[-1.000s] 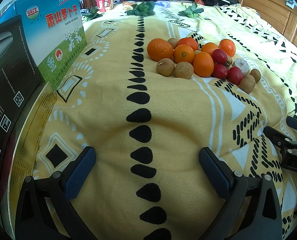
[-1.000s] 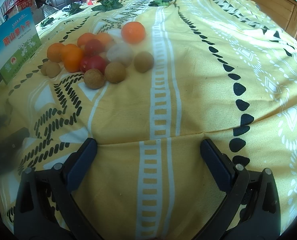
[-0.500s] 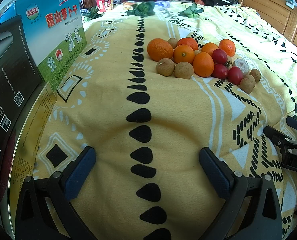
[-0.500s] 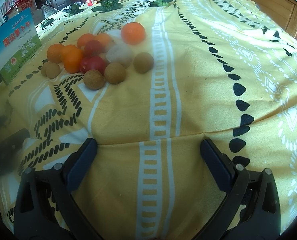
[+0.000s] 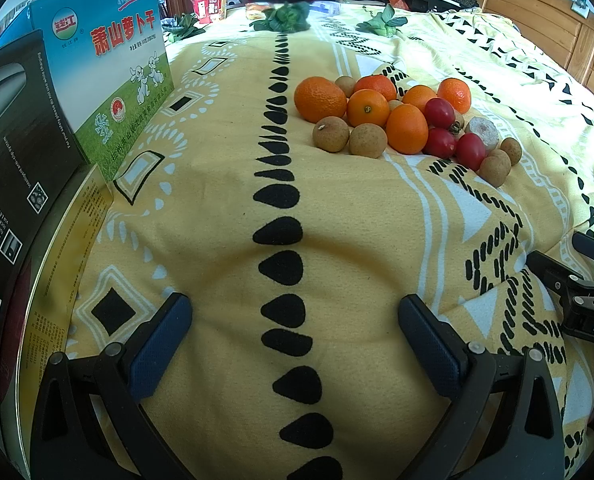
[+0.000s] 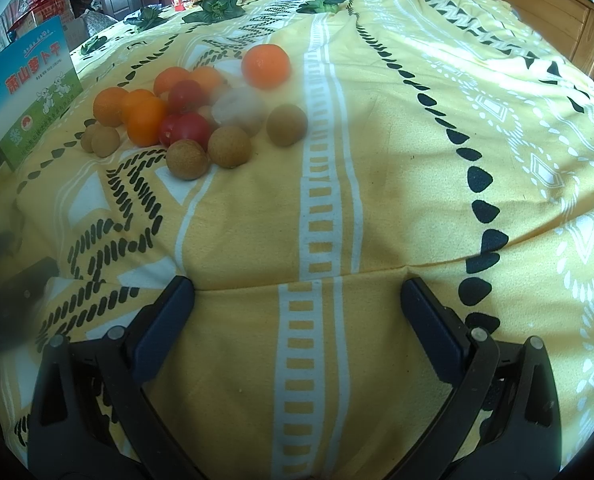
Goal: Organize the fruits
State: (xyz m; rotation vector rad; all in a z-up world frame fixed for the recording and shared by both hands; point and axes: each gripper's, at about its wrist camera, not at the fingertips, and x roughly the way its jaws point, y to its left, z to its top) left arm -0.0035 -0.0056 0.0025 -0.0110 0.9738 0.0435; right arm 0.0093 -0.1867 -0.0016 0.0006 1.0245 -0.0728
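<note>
A pile of fruit lies on the yellow patterned bedspread [image 5: 357,216]: several oranges [image 5: 319,99], red cherry tomatoes [image 5: 439,112], brown longans [image 5: 367,140] and one whitish peeled fruit [image 5: 483,130]. In the right wrist view the same pile sits upper left, with an orange [image 6: 266,66], tomatoes [image 6: 189,129] and longans [image 6: 229,147]. My left gripper [image 5: 295,320] is open and empty, well short of the pile. My right gripper [image 6: 297,304] is open and empty, near and right of the pile; part of it shows in the left wrist view [image 5: 577,288].
A blue-green printed box [image 5: 109,68] and a black box [image 5: 13,160] stand at the left, over a flat tin [image 5: 53,280]. Green leafy vegetables [image 5: 285,18] and a red cup [image 5: 209,6] lie at the far edge. A wooden headboard [image 5: 557,28] runs along the right.
</note>
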